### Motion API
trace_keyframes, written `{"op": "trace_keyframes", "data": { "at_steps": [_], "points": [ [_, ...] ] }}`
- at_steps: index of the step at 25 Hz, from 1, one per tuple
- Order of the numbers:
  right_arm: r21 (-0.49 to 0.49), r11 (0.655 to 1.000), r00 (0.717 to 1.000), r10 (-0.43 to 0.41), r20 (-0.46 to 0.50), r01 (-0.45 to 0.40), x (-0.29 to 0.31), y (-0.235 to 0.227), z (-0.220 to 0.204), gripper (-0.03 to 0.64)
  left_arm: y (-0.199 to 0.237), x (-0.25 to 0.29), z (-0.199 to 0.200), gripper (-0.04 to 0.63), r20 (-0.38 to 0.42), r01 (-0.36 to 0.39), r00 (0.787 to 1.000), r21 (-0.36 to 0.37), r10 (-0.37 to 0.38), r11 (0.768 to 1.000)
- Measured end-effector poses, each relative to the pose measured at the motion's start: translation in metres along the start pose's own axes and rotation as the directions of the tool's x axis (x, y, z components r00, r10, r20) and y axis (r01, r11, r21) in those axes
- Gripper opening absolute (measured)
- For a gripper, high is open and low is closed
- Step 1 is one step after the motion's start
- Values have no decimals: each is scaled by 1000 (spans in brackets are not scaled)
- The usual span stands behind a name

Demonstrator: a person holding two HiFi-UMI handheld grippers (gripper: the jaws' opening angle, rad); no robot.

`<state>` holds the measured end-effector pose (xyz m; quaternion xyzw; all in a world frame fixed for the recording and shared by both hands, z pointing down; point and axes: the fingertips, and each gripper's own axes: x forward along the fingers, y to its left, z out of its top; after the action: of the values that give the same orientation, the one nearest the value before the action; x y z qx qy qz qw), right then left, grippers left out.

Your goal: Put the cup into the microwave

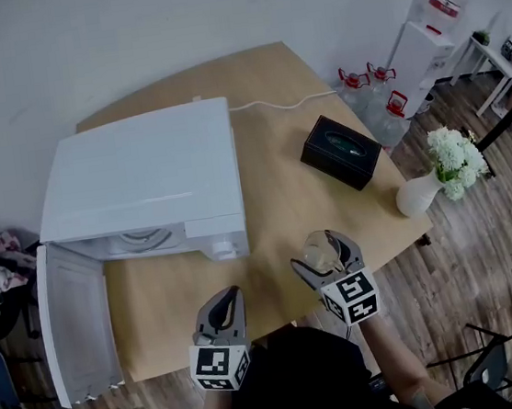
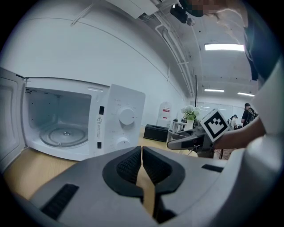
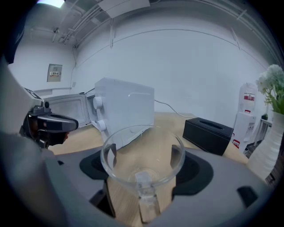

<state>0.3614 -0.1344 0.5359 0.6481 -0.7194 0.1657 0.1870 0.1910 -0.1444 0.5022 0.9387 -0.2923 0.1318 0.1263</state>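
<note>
Right gripper [image 1: 325,250] clamps a glass cup [image 3: 142,177]; left gripper [image 2: 141,155]: jaws pressed together; microwave [image 1: 141,176], door open, at 11 o'clock.

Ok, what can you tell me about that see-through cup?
The cup is clear, glass or plastic, with a wide round rim and a small handle toward the camera. It looks empty. The right claw holds it about upright between its jaws, near the front edge of the wooden table, apart from the open microwave.
</note>
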Motion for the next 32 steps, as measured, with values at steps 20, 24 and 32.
{"op": "trace_keyframes", "data": {
  "at_steps": [20,24,32],
  "points": [
    [-24,999,999,34,-5,-34,14,117,32,377,86,-75,1,6,2,-2,1000,-1,2,1000],
    [-42,997,998,64,3,-64,22,141,39,377,105,-88,-1,6,7,-26,1000,-21,26,999],
    [-39,989,990,144,9,-144,39,188,50,377,140,-111,-5,6,17,-78,997,-36,78,996]
  ]
}}
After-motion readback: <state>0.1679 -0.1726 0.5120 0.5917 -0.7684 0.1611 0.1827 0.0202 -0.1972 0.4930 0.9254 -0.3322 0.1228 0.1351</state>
